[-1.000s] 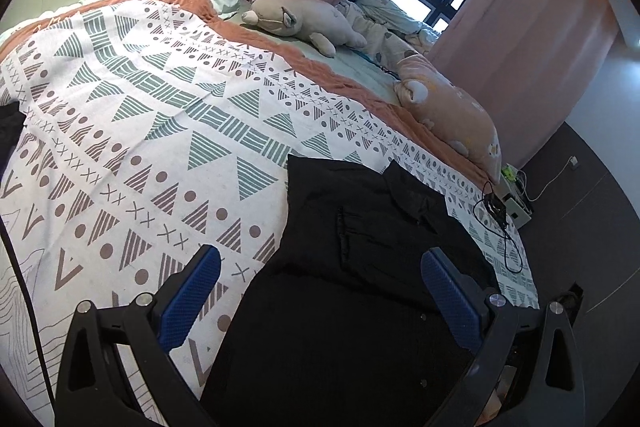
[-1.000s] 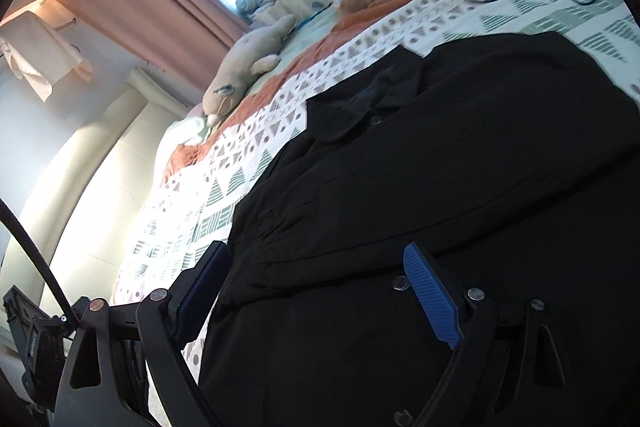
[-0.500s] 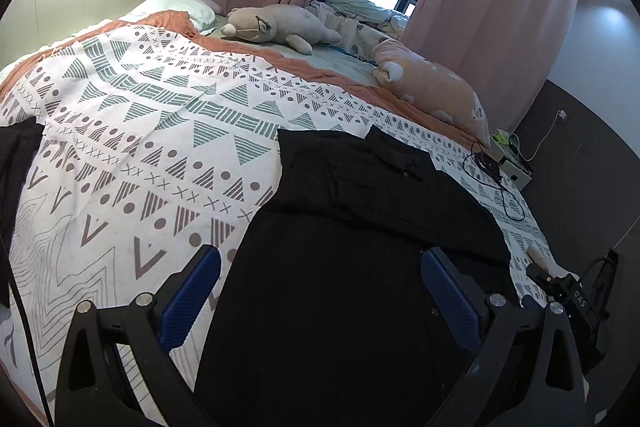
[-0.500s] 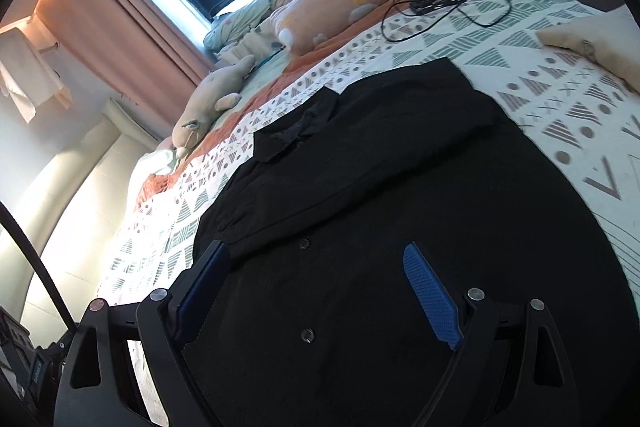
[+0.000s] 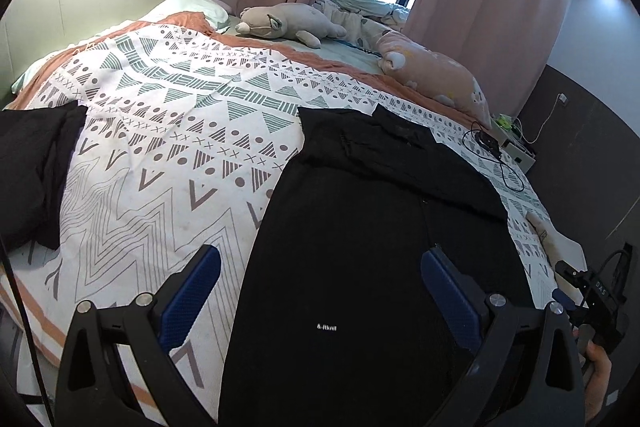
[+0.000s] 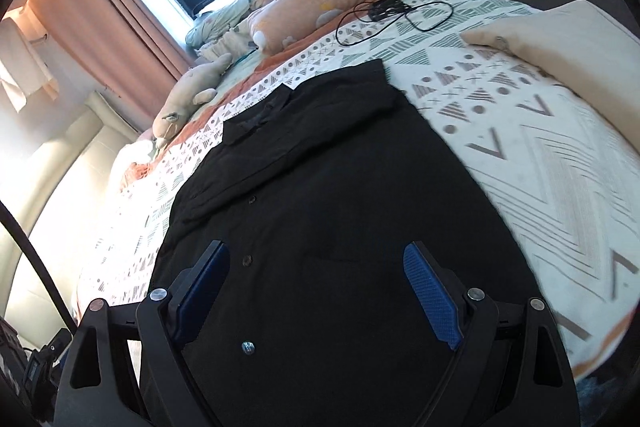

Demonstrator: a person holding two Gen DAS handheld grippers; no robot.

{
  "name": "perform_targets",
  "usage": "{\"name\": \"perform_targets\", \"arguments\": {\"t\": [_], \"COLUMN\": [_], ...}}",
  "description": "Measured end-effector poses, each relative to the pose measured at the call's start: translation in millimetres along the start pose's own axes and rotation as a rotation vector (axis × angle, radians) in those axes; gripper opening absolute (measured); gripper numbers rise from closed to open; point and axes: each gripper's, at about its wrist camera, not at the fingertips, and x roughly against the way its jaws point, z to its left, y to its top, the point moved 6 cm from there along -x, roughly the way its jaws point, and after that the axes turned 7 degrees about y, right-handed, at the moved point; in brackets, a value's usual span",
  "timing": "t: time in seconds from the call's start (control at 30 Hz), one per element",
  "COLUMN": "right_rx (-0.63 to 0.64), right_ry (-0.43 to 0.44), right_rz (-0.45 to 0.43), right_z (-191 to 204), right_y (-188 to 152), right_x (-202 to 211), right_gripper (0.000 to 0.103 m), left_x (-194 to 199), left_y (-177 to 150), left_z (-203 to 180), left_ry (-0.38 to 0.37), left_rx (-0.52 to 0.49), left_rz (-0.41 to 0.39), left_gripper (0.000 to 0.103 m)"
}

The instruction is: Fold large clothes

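A black button-front shirt (image 5: 360, 247) is laid flat on the patterned bedspread (image 5: 168, 131) of a bed, close to the near edge. Its long axis runs from the near edge toward the far side of the bed, with the collar (image 6: 256, 117) at the far end and the hem nearest the cameras. One sleeve is seen folded across the chest below the collar.

Around it, a second dark garment (image 5: 32, 171) is seen at the left edge of the bed, well apart from the shirt. A grey plush toy (image 5: 288, 23) and a pink plush toy (image 5: 436, 75) lie beyond the bedspread near the window, and a black cable (image 6: 396, 13) is coiled on the bedspread past the shirt's far right corner. A beige pillow (image 6: 560, 31) lies to the right of the shirt, apart from it. Nothing is laid on top of the shirt.

The left gripper (image 5: 320, 303) is held over the lower part of the shirt with its jaws wide apart and nothing between them. The right gripper (image 6: 316, 291) is likewise held above the shirt's front, jaws spread wide and empty.

The shirt's buttons (image 6: 248, 260) are shown only in the right wrist view; the second dark garment and a small white label (image 5: 326, 327) near the hem are shown only in the left wrist view.
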Motion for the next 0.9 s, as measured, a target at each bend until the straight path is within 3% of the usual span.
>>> {"name": "perform_targets", "arguments": {"t": [0.3,0.6,0.9], "right_rx": [0.026,0.094,0.16], "right_ry": [-0.043,-0.138,-0.196], "right_rz": [-0.013,-0.009,0.023], "right_z": [-32.7,-49.7,-53.2], "right_y": [-14.6,-39.6,-63.8], "right_x": [94.9,162.6,181.0], "right_gripper": [0.088,0.088,0.088], "left_x": [45.7,58.9,46.6], "left_y": [-42.7,-82.0,-111.7], "left_z": [26.6,61.6,77.4], "left_ry": [0.0,-0.027,-0.033], "left_rx": [0.003,0.067,0.081], "left_rz": [0.003,0.03,0.087], "left_gripper": [0.103,0.102,0.084]}}
